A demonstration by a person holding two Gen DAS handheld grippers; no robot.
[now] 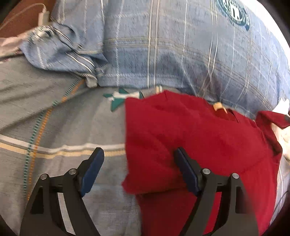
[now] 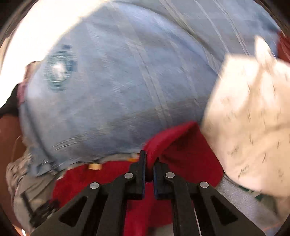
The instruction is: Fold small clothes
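Observation:
A small red garment (image 1: 190,130) lies folded on a grey striped bedsheet (image 1: 54,130). My left gripper (image 1: 138,154) is open and empty above the garment's left edge, one finger (image 1: 92,170) over the sheet and the other over the red cloth. In the right wrist view, my right gripper (image 2: 149,163) is shut on a raised fold of the red garment (image 2: 177,143). The view is blurred.
A blue plaid pillow (image 1: 181,54) with a round logo lies just behind the garment, also in the right wrist view (image 2: 117,81). A white patterned cloth (image 2: 253,127) lies at the right. A white charger with its cable (image 1: 43,16) sits at the far left.

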